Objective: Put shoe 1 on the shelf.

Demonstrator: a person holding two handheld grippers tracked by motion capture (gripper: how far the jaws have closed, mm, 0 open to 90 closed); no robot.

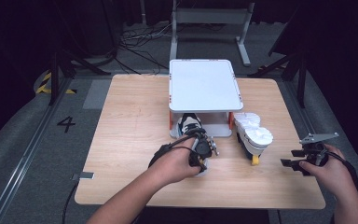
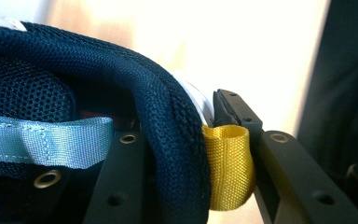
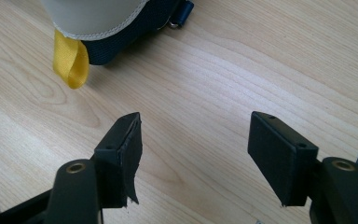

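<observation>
the left gripper (image 1: 204, 150) clamps the first shoe's (image 1: 189, 125) heel at centre frame, not yet shelved, while the right gripper (image 3: 193, 154) waits wide open, the second shoe (image 1: 253, 134) untouched.

Two shoes counted: one (image 1: 191, 128) at left gripper (image 1: 204, 148), one (image 1: 253, 135) lying apart at right. One white shelf stand (image 1: 204, 84). One worktop (image 1: 130, 126). Two grippers, second (image 1: 307, 156) at right. Two yellow heel loops (image 2: 228, 168) (image 3: 71, 60) seen.
</observation>
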